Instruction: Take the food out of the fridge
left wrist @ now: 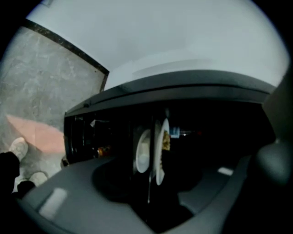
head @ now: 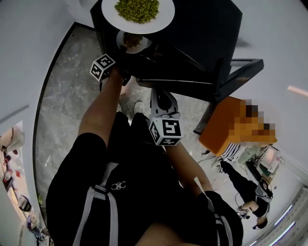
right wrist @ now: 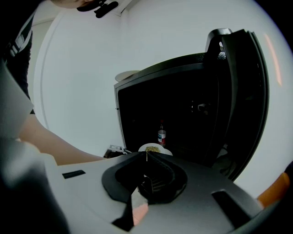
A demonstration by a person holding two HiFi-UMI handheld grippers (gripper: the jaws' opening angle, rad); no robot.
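Note:
A black fridge (head: 202, 33) stands with its door (head: 238, 72) swung open. Inside, a small white plate of brown food (head: 132, 41) rests on a shelf. My left gripper (head: 123, 61) reaches in just below that plate. In the left gripper view the jaws stand wide open around the left gripper (left wrist: 151, 187), nothing touches them, and the plate (left wrist: 161, 146) shows edge-on a little ahead. My right gripper (head: 156, 92) hangs lower, outside the fridge. It is shut and holds nothing, its tips (right wrist: 147, 154) meeting in front of the plate (right wrist: 153, 149).
A large plate of green peas (head: 138, 12) sits on top of the fridge. A bottle (right wrist: 161, 135) stands behind the small plate. The open door (right wrist: 238, 91) is on the right. An orange object (head: 226, 127) and another person (head: 245, 192) are on the floor to the right.

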